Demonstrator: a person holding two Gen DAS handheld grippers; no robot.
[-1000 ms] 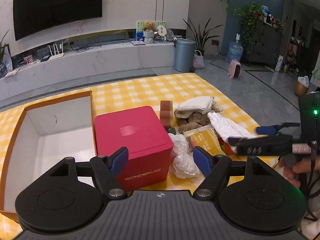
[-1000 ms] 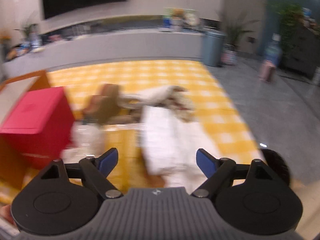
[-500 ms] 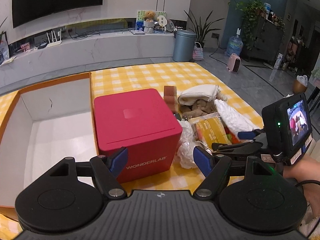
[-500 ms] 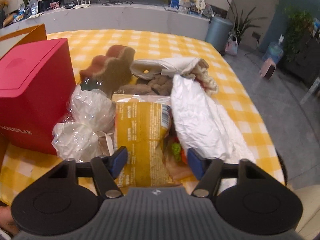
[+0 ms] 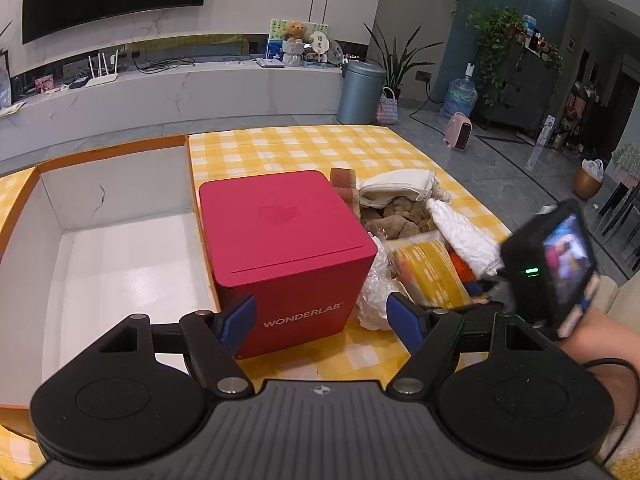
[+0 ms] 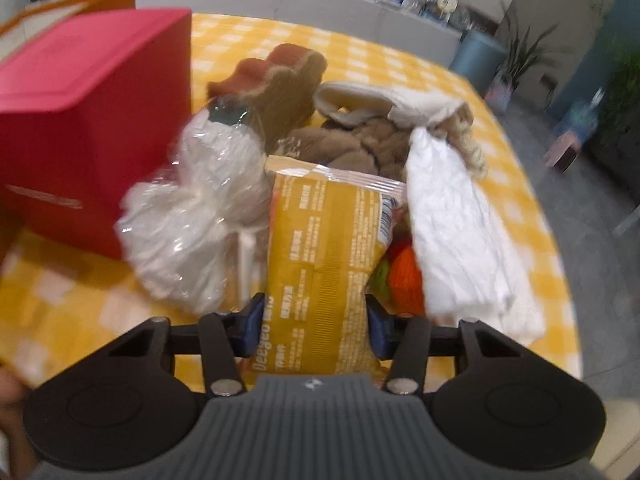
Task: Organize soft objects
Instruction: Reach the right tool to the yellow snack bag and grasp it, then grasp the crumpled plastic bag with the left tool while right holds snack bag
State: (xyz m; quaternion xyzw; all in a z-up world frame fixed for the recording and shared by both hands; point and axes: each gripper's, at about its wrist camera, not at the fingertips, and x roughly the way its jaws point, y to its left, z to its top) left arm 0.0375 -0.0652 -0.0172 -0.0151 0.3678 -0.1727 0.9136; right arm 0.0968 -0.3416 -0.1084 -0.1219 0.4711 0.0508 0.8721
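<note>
On the yellow checked table (image 5: 304,148) lies a heap of soft things: a yellow snack packet (image 6: 320,260), a plastic-wrapped white bundle (image 6: 192,220), a white cloth (image 6: 452,220), a brown plush (image 6: 352,144), a brown sponge (image 6: 280,84) and an orange knitted piece (image 6: 406,276). My right gripper (image 6: 316,324) straddles the near end of the packet; its jaws are closing and both pads touch the packet's sides. My left gripper (image 5: 322,320) is open and holds nothing, just in front of the red box (image 5: 284,240).
An open orange box with a white inside (image 5: 112,248) stands left of the red box. A cream cloth (image 6: 384,100) lies at the back of the heap. The table's right edge drops to the grey floor. A person's hand (image 5: 592,332) carries the right gripper.
The right gripper has come down onto the heap and narrowed from wide open until its pads meet the yellow packet. The left gripper has edged closer to the red box, still open.
</note>
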